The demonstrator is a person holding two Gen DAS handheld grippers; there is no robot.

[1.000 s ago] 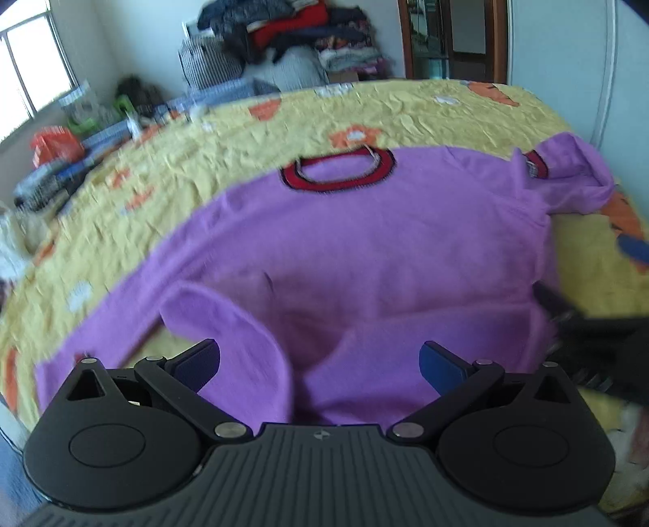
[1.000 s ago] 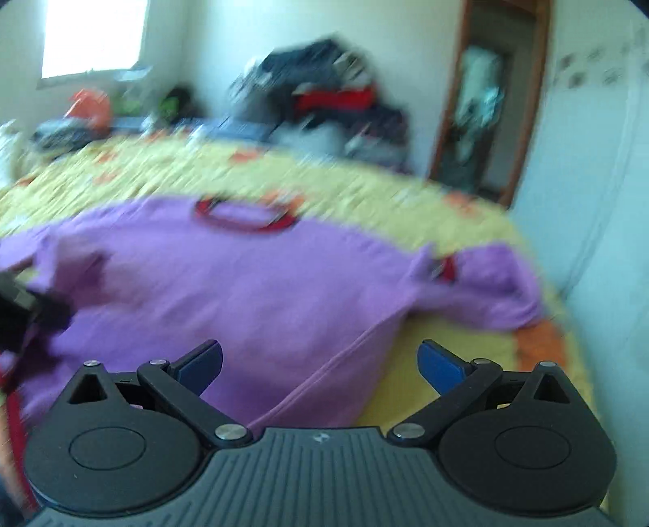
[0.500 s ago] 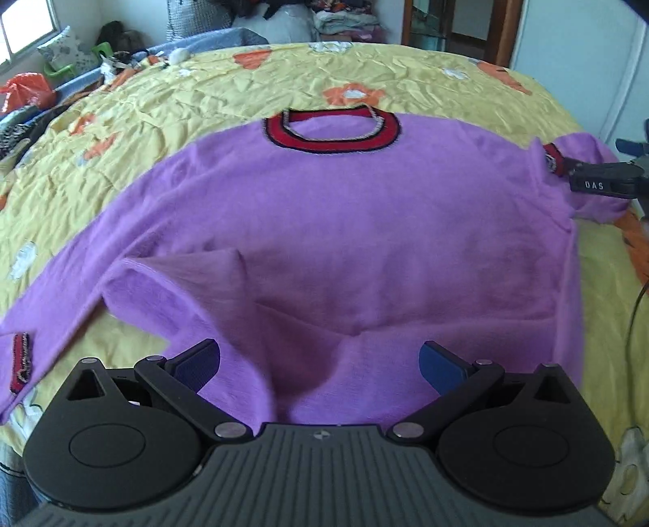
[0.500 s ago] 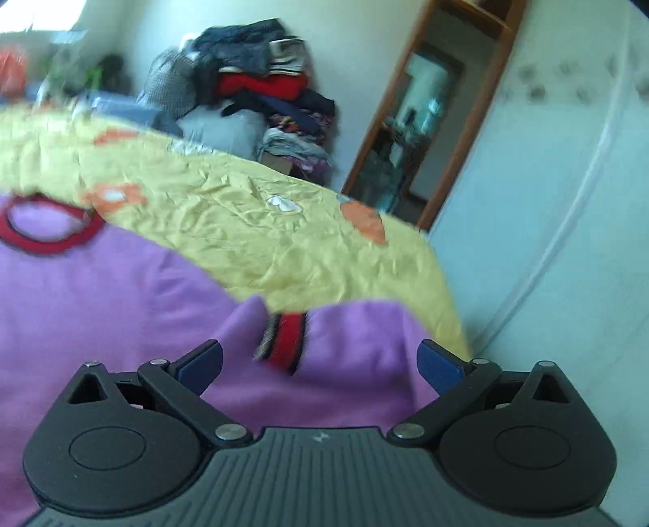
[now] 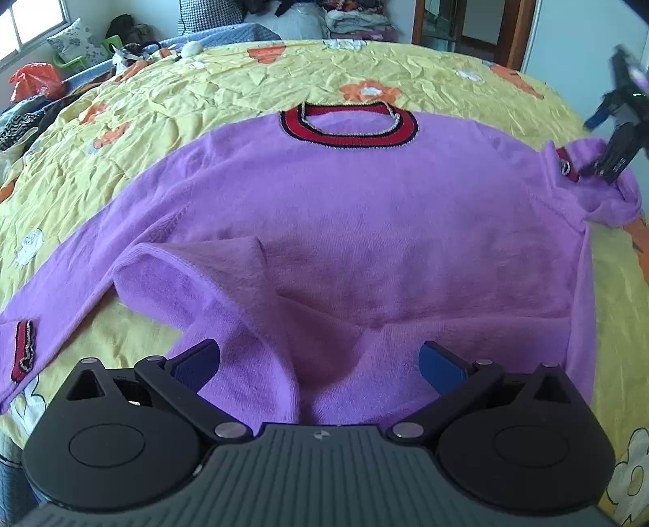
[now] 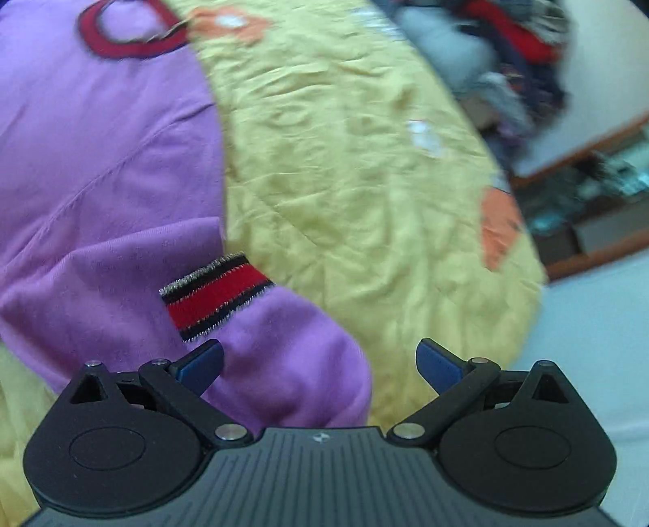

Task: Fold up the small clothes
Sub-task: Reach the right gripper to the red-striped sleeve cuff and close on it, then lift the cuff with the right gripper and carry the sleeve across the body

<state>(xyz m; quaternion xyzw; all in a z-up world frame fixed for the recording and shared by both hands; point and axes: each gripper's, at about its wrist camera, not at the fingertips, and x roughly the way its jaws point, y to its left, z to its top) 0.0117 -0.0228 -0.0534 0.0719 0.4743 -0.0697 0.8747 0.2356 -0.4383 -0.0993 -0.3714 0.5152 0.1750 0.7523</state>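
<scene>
A purple sweater (image 5: 365, 227) with a red and black collar (image 5: 349, 125) lies spread on the yellow flowered bedspread (image 5: 203, 93). Its hem is rumpled and partly turned up near my left gripper (image 5: 320, 360), which is open and empty just above the hem. The left sleeve cuff (image 5: 24, 348) lies flat at the near left. My right gripper (image 6: 320, 358) is open over the folded-in right sleeve, close to its red striped cuff (image 6: 215, 296). The right gripper also shows in the left wrist view (image 5: 616, 133) at the sweater's right shoulder.
A pile of clothes (image 5: 344, 16) is stacked at the far end of the bed. Bags and clutter (image 5: 36, 85) lie along the far left edge. A wooden doorway (image 5: 515, 28) and a white wall stand at the right, beyond the bed's edge.
My right gripper has swung over to the right sleeve and dropped close above its cuff. My left gripper has stayed by the hem, tilting down a little. Both stay open.
</scene>
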